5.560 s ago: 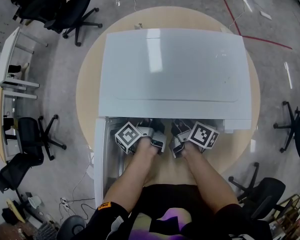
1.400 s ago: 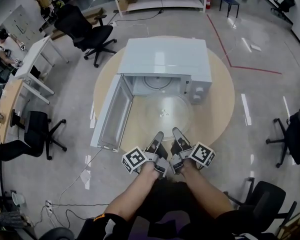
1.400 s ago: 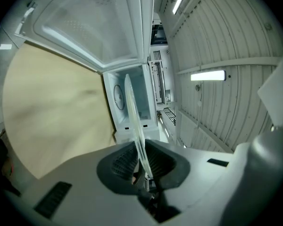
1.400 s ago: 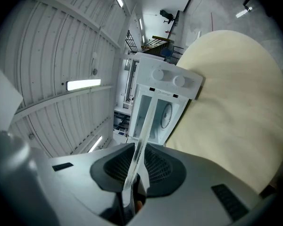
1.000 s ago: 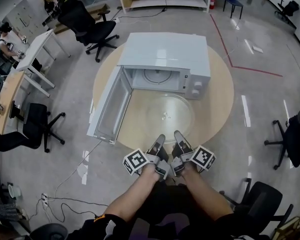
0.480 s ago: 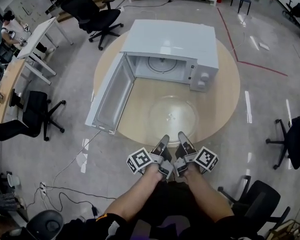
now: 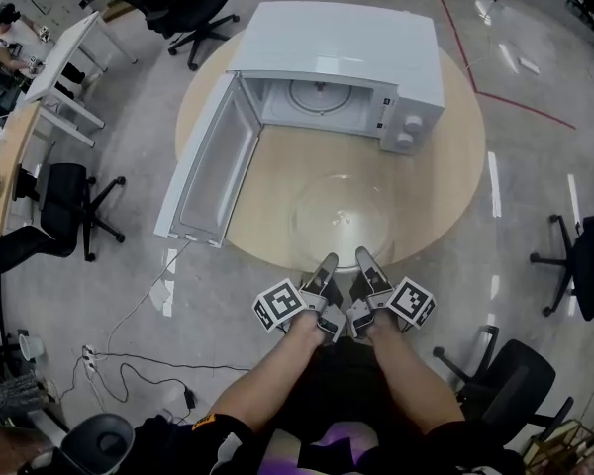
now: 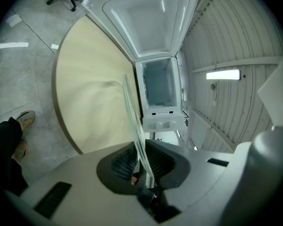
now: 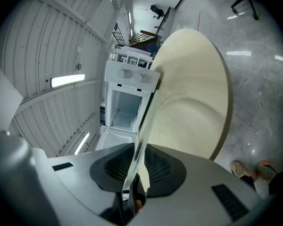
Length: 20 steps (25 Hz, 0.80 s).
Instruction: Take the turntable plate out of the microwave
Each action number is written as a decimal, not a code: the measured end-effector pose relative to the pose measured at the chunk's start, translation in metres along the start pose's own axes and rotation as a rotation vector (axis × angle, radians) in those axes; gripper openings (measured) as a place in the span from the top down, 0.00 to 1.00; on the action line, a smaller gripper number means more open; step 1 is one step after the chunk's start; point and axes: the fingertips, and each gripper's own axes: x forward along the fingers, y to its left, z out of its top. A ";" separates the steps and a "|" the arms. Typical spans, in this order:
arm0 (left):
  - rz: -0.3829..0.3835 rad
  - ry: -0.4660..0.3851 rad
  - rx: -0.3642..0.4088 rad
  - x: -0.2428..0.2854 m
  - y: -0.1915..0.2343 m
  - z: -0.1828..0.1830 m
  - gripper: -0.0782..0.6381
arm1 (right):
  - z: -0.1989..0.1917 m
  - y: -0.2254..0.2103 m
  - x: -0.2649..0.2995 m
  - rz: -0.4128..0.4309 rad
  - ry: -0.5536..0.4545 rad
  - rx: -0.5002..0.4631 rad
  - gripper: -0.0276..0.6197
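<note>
The clear glass turntable plate (image 7: 342, 216) is held outside the white microwave (image 7: 337, 52), whose door (image 7: 210, 156) stands open, over the round wooden table (image 7: 445, 166), its near rim clamped between the jaws of the left gripper (image 7: 325, 268) and the right gripper (image 7: 362, 263).

We see the plate (image 7: 342, 216) only as a faint glass outline over the table (image 7: 455, 176); whether it touches the wood we cannot tell. Its near rim is hidden under the left gripper (image 7: 327, 264) and right gripper (image 7: 361, 259). The microwave (image 7: 337, 38) dials are too small to read. A chair (image 7: 582, 255) is cut off at the right edge.
</note>
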 end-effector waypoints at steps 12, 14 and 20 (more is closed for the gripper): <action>0.029 -0.017 -0.034 0.012 0.011 0.007 0.77 | 0.004 -0.013 0.012 -0.019 -0.001 0.019 0.85; 0.034 -0.022 -0.036 0.013 0.011 0.008 0.77 | 0.005 -0.015 0.014 -0.018 0.002 0.025 0.85; 0.052 -0.044 -0.048 0.016 0.009 0.013 0.79 | 0.002 -0.018 0.018 0.001 0.031 0.075 0.85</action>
